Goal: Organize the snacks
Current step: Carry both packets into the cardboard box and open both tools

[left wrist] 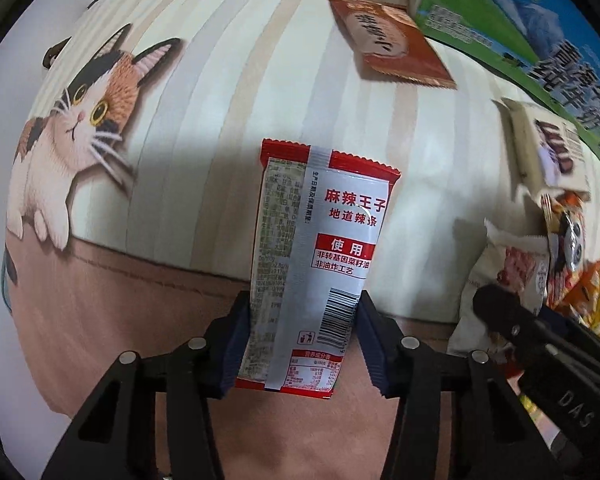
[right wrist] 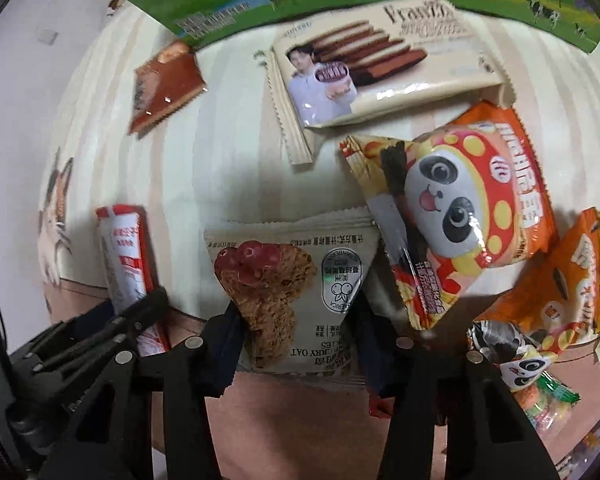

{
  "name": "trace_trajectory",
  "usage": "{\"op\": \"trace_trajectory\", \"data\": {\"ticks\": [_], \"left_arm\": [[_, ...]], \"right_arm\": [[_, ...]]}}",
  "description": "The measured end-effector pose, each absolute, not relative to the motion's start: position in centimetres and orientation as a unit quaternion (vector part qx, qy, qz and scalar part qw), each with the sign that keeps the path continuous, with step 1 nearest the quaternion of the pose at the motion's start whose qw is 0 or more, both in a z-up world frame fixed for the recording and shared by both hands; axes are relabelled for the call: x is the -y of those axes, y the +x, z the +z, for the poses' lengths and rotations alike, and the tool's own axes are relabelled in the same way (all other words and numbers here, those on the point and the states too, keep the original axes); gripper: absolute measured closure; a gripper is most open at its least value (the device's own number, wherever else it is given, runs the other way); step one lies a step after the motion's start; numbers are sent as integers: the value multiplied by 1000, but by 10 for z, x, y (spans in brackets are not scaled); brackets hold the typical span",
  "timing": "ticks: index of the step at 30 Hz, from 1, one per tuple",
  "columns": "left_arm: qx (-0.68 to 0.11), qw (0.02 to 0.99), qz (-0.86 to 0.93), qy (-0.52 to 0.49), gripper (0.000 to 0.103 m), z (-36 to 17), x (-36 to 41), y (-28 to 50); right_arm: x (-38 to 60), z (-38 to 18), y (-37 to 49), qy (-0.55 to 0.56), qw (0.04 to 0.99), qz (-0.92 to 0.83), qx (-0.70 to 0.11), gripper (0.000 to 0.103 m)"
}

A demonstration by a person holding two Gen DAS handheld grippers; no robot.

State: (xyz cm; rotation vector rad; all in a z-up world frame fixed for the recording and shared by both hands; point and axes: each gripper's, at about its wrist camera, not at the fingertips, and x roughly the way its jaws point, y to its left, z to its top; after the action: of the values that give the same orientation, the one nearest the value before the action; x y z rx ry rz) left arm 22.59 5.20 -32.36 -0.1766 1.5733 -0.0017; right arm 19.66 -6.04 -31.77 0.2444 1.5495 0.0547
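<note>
A red-and-silver spicy-strip packet (left wrist: 320,220) lies lengthwise on the striped cat-print cloth (left wrist: 228,80). My left gripper (left wrist: 304,312) is shut on its lower part, pads pressing both long sides. In the right wrist view, a beige cranberry oat cookie packet (right wrist: 284,264) sits between the pads of my right gripper (right wrist: 296,308), which is shut on its narrowed lower end. That view also shows the spicy-strip packet (right wrist: 124,248) to the left, held in the left gripper (right wrist: 140,312). The oat packet (left wrist: 508,272) appears at the right of the left wrist view.
A green-and-blue milk carton box (right wrist: 340,0) stands along the far edge. A brown packet (right wrist: 164,88), a cream wafer pack (right wrist: 380,80), an orange panda snack bag (right wrist: 460,216), another orange bag (right wrist: 560,292) and small candies (right wrist: 516,356) crowd the right side.
</note>
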Motion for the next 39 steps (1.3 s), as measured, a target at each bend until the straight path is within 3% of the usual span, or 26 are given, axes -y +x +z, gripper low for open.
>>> {"op": "trace_trajectory", "data": {"ticks": [7,14,20,28,33,39], "left_arm": [[-691,711,-29,-127,55,-295,-47,204],[-651,738,-71,-162,55,-233,-27,213],[-614,757,-123,-186,55,-176,-18,260],[-586,782,-163,-137,55,-120,11,352],[-610,769,-156,-109,55,-127,36,424],[-673,725,-124,-79,55,-182,51,490]], "right_arm": [[89,-271,168,144,723,62,-673,51],[122,-203,177,185,742,86,-638,51],[149,-146,208,221,767,84,-596,51],[203,-81,291,187,815,44,-546,51],[219,-81,354,164,816,19,-554,51],[217,-123,409,128,791,3,-598,51]]}}
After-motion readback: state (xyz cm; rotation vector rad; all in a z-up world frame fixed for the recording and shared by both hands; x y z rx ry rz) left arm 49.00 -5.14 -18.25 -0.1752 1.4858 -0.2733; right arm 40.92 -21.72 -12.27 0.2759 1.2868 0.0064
